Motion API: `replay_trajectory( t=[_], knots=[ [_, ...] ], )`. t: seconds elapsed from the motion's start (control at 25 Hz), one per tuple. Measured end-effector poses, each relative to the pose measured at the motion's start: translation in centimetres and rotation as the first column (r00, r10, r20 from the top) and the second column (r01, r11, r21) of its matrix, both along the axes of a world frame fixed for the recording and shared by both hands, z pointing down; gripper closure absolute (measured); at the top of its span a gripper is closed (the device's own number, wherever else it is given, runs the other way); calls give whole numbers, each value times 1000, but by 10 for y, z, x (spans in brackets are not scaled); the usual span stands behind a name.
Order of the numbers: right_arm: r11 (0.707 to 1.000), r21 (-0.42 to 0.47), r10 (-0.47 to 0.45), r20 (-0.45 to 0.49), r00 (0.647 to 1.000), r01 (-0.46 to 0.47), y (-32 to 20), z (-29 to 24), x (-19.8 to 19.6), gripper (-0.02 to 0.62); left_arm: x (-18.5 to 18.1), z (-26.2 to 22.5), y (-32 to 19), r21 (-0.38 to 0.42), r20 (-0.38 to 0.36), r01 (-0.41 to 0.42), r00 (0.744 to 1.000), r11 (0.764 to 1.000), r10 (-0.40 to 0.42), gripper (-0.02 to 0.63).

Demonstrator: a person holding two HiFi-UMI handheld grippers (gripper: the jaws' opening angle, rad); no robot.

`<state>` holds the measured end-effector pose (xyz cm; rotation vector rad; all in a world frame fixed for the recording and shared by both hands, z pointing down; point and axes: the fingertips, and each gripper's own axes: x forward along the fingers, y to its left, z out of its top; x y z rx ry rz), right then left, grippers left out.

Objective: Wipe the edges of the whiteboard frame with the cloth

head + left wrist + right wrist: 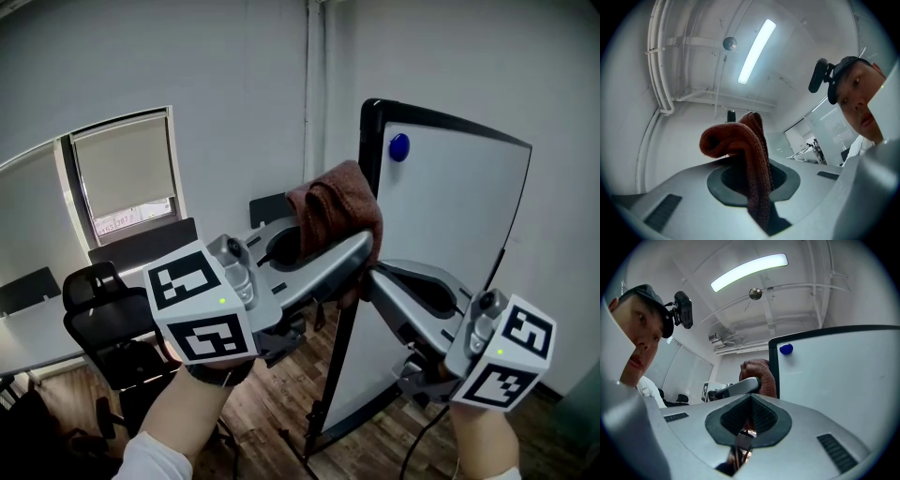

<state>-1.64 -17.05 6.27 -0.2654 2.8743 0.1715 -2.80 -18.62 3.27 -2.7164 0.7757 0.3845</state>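
Left tongs (pixel 364 246) are clamped on the rust-brown knitted cloth (pixel 330 208). It's at centre frame, at the upper left corner of the whiteboard's black frame (pixel 369 141), apparently touching. Right tongs (pixel 375 273) are closed and empty just below.

Looks like early wiping. Next move as I judge it: drag the cloth down the left edge under steady pressure.

White board face (pixel 450 234) is bare except for a round blue magnet (pixel 398 147). Office room, with a black swivel chair (pixel 98 314) lower left and a wood floor (pixel 272 412).

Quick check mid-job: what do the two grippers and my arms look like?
Both the left gripper and right gripper are smooth light-grey shells tapering to fingers lined with dark ribbed pads. Each carries a white cube with black square markers and a small green light. A dark cable trails under the right one. A white sleeve covers the left arm.
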Motion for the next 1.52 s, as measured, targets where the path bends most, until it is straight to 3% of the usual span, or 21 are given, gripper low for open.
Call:
replay_trajectory(
  t=[0.4, 0.84, 1.52],
  knots=[
    [995, -80, 62, -5, 998, -62, -5, 43, 4, 592, 1, 47, 0, -33, -16, -30, 999, 999, 29, 545],
    [983, -111, 142, -18, 990, -143, -5, 78, 3, 591, -3, 89, -1, -40, -20, -6, 1000, 999, 6, 545],
    [936, -242, 257, -29, 966, -256, -8, 160, 1, 592, -5, 203, -3, -123, -21, 4, 1000, 992, -6, 545]
  ],
)
